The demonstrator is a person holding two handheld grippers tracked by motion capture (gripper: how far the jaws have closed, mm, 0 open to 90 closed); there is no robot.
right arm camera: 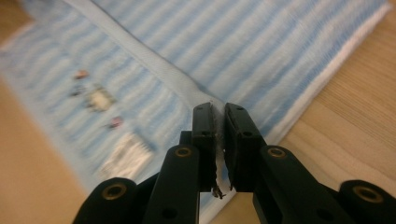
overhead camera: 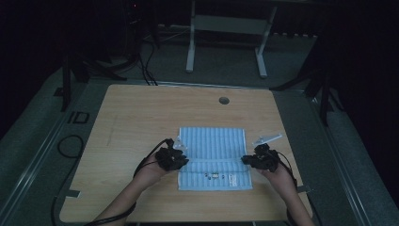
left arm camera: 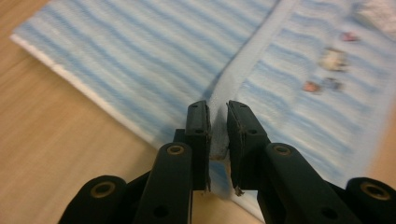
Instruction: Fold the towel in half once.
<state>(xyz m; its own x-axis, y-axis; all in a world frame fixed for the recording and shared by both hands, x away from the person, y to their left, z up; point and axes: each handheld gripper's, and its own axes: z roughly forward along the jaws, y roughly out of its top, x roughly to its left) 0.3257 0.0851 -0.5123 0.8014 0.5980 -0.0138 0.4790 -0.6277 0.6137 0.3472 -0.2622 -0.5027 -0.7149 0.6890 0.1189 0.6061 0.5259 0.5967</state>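
**rigpilot:** Two grips on at once, finally. I've got the left gripper (left arm camera: pixel 217 122) pinched nearly shut on the left end of the fold ridge in the blue striped towel (overhead camera: pixel 214 141), and the right gripper (right arm camera: pixel 219 122) clamped the same way on the right end. You can see cloth squeezed between the pads in both gripper views. The towel lies flat on the wooden bench (overhead camera: pixel 136 117), a bit toward my side of centre, with its little embroidered motif (overhead camera: pixel 214 176) and label (right arm camera: pixel 128 155) on the near panel. Any tips for the fold itself?

**foldfan:** Looks like a fair pinch to me. My guess is you're about to carry that ridge over, so lift both hands together and keep them level. If one side leads, the stripes will skew and the edges won't line up.

**rigpilot:** Makes sense. How high should I go?

**foldfan:** Just enough that the loose panel clears the bench and doesn't drag. Keep a little tension between the two grippers so the middle doesn't sag, but don't pull so hard the cloth slips out. Your bite looks shallow on the right, only a thin bit of fabric in there.

**rigpilot:** Yeah, I'll go slow and watch the white edge (right arm camera: pixel 322 79) to line it up before letting go.
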